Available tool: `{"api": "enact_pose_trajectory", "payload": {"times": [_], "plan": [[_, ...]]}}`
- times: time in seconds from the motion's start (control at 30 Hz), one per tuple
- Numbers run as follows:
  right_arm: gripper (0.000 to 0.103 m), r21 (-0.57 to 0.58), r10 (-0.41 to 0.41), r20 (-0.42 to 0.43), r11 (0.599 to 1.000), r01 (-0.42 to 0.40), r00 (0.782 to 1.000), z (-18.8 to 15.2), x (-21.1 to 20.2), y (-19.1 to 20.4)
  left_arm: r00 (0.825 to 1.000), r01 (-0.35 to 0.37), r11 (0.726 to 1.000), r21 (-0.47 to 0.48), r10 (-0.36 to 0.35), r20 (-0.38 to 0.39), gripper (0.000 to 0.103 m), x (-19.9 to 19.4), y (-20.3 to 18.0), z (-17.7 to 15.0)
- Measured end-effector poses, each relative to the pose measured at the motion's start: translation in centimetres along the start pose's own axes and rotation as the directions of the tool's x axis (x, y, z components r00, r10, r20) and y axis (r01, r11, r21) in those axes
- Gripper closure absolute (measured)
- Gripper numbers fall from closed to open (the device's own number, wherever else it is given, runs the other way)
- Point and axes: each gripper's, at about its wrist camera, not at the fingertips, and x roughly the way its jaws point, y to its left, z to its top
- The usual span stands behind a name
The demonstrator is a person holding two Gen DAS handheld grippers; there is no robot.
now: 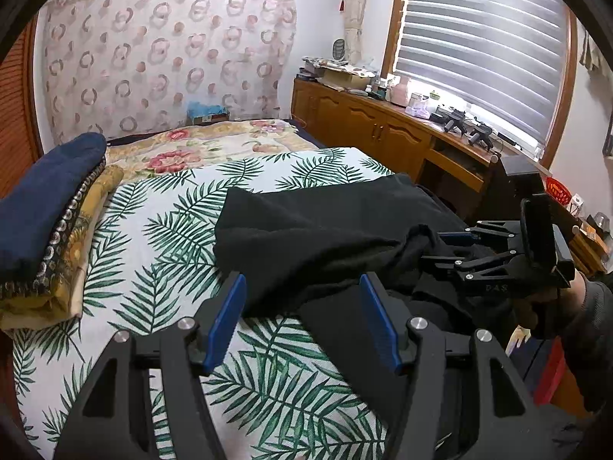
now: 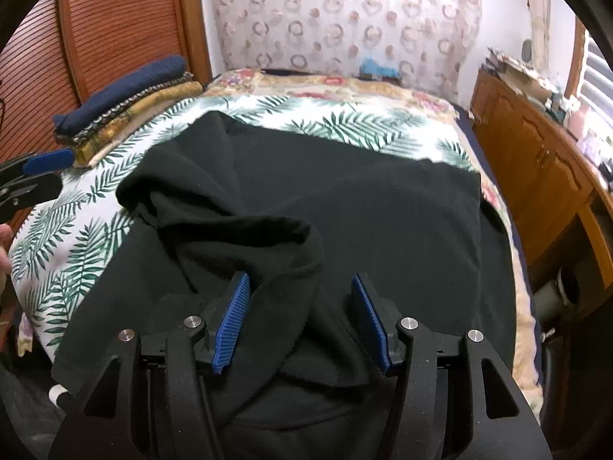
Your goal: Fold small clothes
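A black garment [image 2: 345,207] lies spread on the palm-leaf sheet [image 2: 69,237] of the bed, with one part folded over its middle. It also shows in the left wrist view [image 1: 325,230]. My right gripper [image 2: 300,299] is open, its blue pads on either side of a raised fold of the black cloth. My left gripper [image 1: 302,306] is open over the garment's near left edge, holding nothing. The right gripper shows in the left wrist view [image 1: 452,247] at the garment's right side. The left gripper's fingers [image 2: 46,161] show at the left edge of the right wrist view.
A stack of folded clothes [image 1: 49,230], navy on top, sits at the bed's left side by a wooden louvred door [image 2: 95,38]. A floral blanket [image 1: 199,149] covers the far bed. A wooden cabinet [image 1: 364,122] with clutter runs under the window on the right.
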Motion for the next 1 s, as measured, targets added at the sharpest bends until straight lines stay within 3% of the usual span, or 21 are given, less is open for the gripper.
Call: {"api": "enact_pose_trajectory", "payload": {"times": [0.37,0.43,0.53,0.57,0.87,1.0], "plan": [[0.048,0.015,0.053,-0.034,0.999,-0.052,0.998,-0.7,0.2,-0.2,1.000,0.015,1.000,-0.004,-0.015,-0.009,0.042,0.4,-0.2,-0.4],[0.058,0.010,0.066,-0.035,0.998,-0.066,0.997,-0.7,0.1,-0.2,1.000,0.014,1.000,-0.004,-0.014,-0.010,0.042,0.4,-0.2,-0.4],[0.089,-0.011,0.102,-0.023,0.995,-0.102,0.995,-1.0,-0.3,0.2,1.000,0.013,1.000,-0.005,-0.013,-0.008,0.042,0.4,-0.2,-0.4],[0.093,-0.024,0.105,-0.008,0.994,-0.105,0.994,-1.1,-0.8,0.5,1.000,0.014,1.000,-0.005,-0.014,-0.007,0.042,0.4,-0.2,-0.4],[0.098,-0.020,0.126,0.184,0.992,-0.125,0.975,-1.5,-7.9,1.2,1.000,0.007,1.000,-0.013,-0.007,0.019,0.042,0.2,0.0,-0.6],[0.098,-0.008,0.097,0.209,0.995,-0.098,0.973,-1.4,-10.1,0.8,1.000,0.005,1.000,-0.014,-0.005,0.028,0.042,0.0,0.0,-0.6]]}}
